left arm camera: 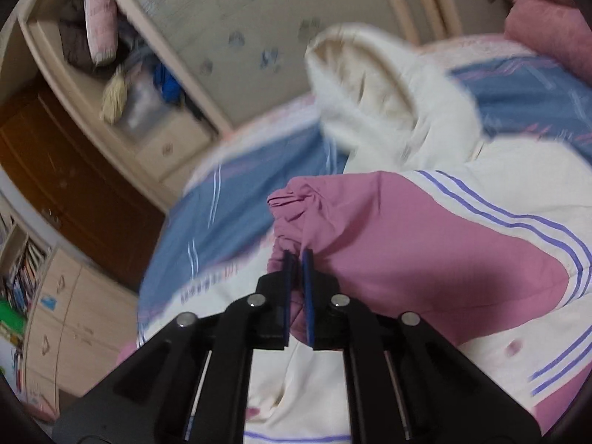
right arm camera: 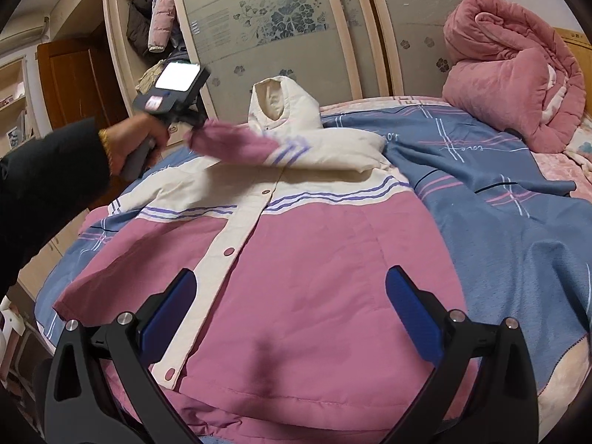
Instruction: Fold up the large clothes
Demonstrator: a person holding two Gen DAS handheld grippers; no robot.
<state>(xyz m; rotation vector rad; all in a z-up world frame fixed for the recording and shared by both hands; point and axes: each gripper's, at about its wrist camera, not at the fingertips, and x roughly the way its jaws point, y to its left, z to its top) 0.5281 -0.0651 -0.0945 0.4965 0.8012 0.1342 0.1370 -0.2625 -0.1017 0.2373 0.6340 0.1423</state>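
Between the pads: left gripper (left arm camera: 298,259) is pinching the pink sleeve cuff (left arm camera: 292,218), lifted over the chest.
Right gripper (right arm camera: 290,318): jaws are standing spread, hovering above the hem, gripping nothing.
Jacket (right arm camera: 314,277): is lying front-up, snapped shut, hood toward the wardrobe.
Bedspread (right arm camera: 499,229): blue, lying underneath.

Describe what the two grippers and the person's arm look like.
Both grippers are black plastic frames with silver bolts and blue ribbed pads: the left gripper and the right gripper. Seen from the right wrist, the left unit has a grey handle and a lit phone on top. The hand wears a gold bracelet and a black sleeve.
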